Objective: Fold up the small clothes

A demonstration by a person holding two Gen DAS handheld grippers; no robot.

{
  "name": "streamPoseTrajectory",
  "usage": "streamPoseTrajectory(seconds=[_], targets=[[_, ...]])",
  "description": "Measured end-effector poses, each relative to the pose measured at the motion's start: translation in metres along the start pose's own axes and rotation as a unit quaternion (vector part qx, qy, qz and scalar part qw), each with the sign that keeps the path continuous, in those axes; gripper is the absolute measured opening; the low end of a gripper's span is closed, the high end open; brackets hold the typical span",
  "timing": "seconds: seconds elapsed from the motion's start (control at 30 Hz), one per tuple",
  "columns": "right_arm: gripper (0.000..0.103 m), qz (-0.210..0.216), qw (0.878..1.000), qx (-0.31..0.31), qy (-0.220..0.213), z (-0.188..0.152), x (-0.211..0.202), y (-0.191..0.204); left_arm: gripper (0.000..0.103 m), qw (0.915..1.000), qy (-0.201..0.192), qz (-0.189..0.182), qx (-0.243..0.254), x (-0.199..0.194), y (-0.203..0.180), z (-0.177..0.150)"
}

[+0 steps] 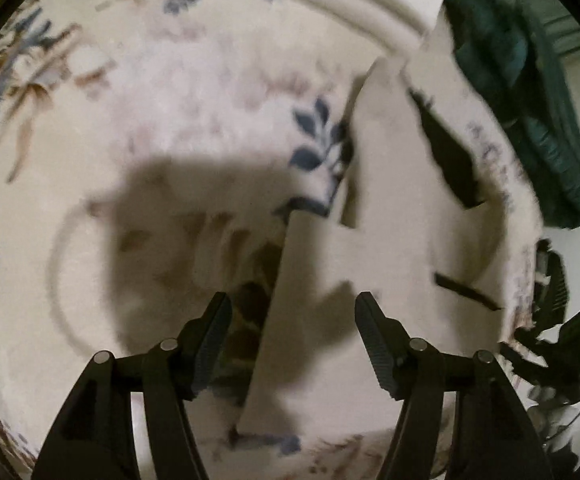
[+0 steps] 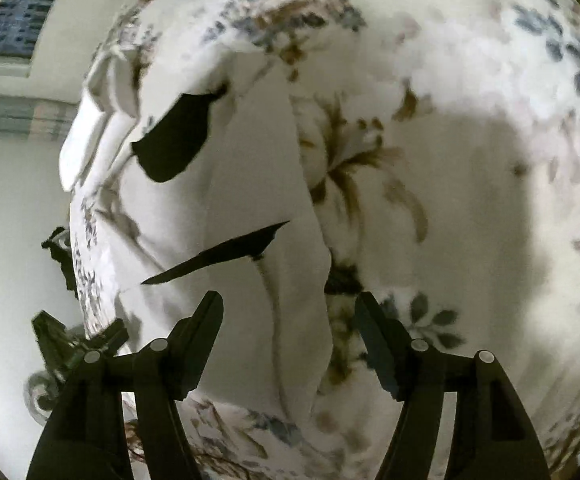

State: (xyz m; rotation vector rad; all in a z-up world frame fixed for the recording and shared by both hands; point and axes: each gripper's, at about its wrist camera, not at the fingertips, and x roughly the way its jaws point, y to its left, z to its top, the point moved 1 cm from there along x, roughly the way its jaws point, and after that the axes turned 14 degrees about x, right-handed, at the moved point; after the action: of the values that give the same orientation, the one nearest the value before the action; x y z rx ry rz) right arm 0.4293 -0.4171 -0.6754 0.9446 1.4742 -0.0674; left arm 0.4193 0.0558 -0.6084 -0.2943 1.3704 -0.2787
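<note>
We worked over a wide cream bedspread printed with blue and brown flowers (image 1: 138, 128), with a dark green heap of cloth (image 1: 530, 92) at its far right edge. On it lay the small white garment with black patches (image 1: 390, 208), spread flat just ahead of both tools, its near edge reaching between the fingers in the left view. Our left gripper (image 1: 293, 340) stood wide and empty above that edge; our right gripper (image 2: 290, 340) was likewise wide, holding nothing. We judged a fold was about to begin: next, we would need to lower and pinch an edge.
</note>
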Motion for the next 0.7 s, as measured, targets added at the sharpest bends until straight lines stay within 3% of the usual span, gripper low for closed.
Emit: streamPoseTrajectory(seconds=[0.03,0.07,0.1,0.13,0.27,0.37,0.6,0.67,0.7], targets=[[0.064,0.004,1.0,0.006,0.002,0.002,0.005,0.0,0.047,1.0,-0.006,0.002,0.001,0.005,-0.001,0.001],[0.053,0.014,1.0,0.01,0.002,0.004,0.009,0.0,0.004,0.9998,-0.017,0.002,0.006,0.006,-0.003,0.003],[0.019,0.017,1.0,0.012,-0.001,0.006,0.012,0.002,0.002,0.9998,-0.018,0.004,0.008,0.007,-0.004,0.004],[0.005,0.005,1.0,0.01,-0.006,0.005,0.013,0.004,0.001,0.9997,-0.023,0.005,0.01,0.005,-0.007,0.007],[0.004,-0.014,0.998,0.001,-0.058,0.002,-0.004,0.011,0.001,0.9977,-0.059,0.01,0.033,-0.017,-0.02,0.018],[0.004,-0.032,0.996,0.012,-0.078,0.003,-0.012,0.008,0.001,0.9975,-0.06,0.01,0.034,-0.016,-0.017,0.028],[0.006,-0.065,0.996,0.04,-0.04,0.011,0.0,0.001,0.005,0.9992,-0.009,-0.033,0.019,0.002,-0.008,0.042],[0.024,-0.067,0.996,0.041,-0.041,0.012,-0.008,0.009,0.011,0.9991,-0.009,-0.032,0.028,-0.009,-0.011,0.05],[0.052,-0.069,0.996,0.037,-0.05,0.015,-0.016,0.017,0.017,0.9988,-0.016,-0.023,0.039,-0.019,-0.016,0.059]])
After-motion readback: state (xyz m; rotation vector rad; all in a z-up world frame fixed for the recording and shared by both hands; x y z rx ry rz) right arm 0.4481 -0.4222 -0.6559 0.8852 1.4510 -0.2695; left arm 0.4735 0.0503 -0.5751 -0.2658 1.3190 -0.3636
